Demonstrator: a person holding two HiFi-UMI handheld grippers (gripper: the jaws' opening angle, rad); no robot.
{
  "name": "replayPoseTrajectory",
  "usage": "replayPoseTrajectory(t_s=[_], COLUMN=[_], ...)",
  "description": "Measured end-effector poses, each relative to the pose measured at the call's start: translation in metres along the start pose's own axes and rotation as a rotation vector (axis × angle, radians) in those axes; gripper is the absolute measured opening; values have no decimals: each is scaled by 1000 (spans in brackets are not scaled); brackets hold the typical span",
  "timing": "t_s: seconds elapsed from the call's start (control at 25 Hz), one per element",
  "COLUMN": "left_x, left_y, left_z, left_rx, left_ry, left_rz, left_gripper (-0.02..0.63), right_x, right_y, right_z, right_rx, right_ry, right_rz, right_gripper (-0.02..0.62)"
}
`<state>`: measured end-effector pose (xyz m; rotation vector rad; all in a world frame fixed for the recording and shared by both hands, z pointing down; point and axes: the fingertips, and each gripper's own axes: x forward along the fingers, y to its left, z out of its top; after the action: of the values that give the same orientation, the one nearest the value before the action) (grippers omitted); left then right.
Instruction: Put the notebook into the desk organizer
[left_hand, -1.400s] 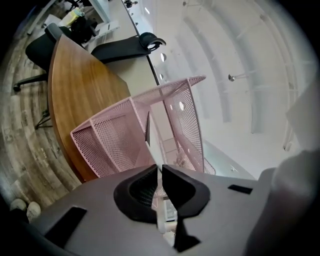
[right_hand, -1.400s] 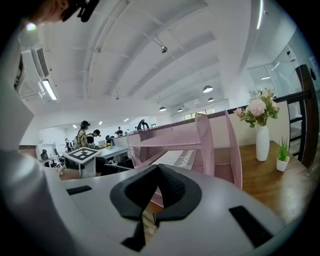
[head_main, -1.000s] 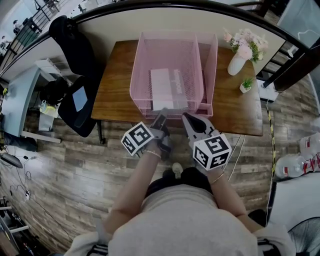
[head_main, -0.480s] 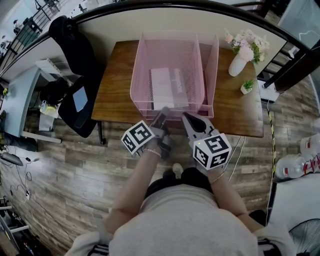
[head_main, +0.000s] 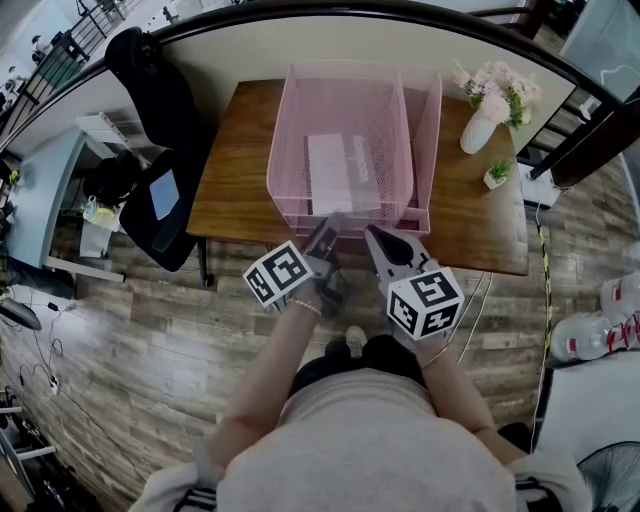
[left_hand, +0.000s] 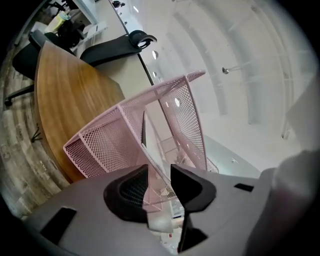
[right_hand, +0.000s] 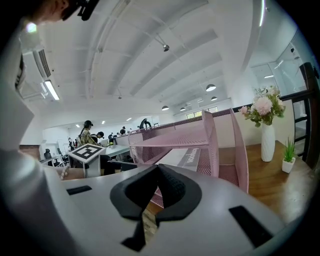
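A pink mesh desk organizer (head_main: 290, 130) stands on the wooden desk (head_main: 230, 170). The white notebook (head_main: 340, 172) lies flat inside its top tray, and in the right gripper view the notebook (right_hand: 182, 157) shows under the tray's mesh wall (right_hand: 220, 145). My left gripper (head_main: 328, 225) is at the organizer's front edge. Its jaws have just been opening. In the left gripper view the gripper (left_hand: 159, 172) is open, with a thin pink rim of the organizer (left_hand: 100, 145) showing in the gap, not pressed by the pads. My right gripper (head_main: 375, 235) hovers beside it, jaws (right_hand: 157, 169) shut and empty.
A white vase of pink flowers (head_main: 478, 128) and a small potted plant (head_main: 495, 172) stand on the desk's right part. A black office chair (head_main: 150, 190) is left of the desk. The person stands at the desk's near edge on a wood-plank floor.
The head view has shifted slightly. Neither gripper, the notebook nor the organizer has visibly moved relative to the desk.
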<state>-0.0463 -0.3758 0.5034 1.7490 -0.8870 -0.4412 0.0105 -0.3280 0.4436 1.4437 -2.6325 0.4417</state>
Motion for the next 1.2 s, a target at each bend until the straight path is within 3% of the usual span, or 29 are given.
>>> replayPoseTrajectory(t_s=[0.32,0.56,0.72,1.2], left_x=[-19,-34,-44,-67], left_y=[-18,-35,-52,-74], left_z=[-4,-2,0,-4], left_rx=[98,358,511,775], left_ry=[1,-3,-7,5], left_rz=[-29,3,1,33], left_gripper=[138,133,97,36], right_x=[-10,-18,-22,-31], right_y=[5,12,19,34], right_z=[4,8,15,25], right_rx=[-9,-25,-49,-101], right_ry=[-19,-30,-44,-63], right_rz=[-14,-17,-12,8], right_gripper=[12,12,12,12])
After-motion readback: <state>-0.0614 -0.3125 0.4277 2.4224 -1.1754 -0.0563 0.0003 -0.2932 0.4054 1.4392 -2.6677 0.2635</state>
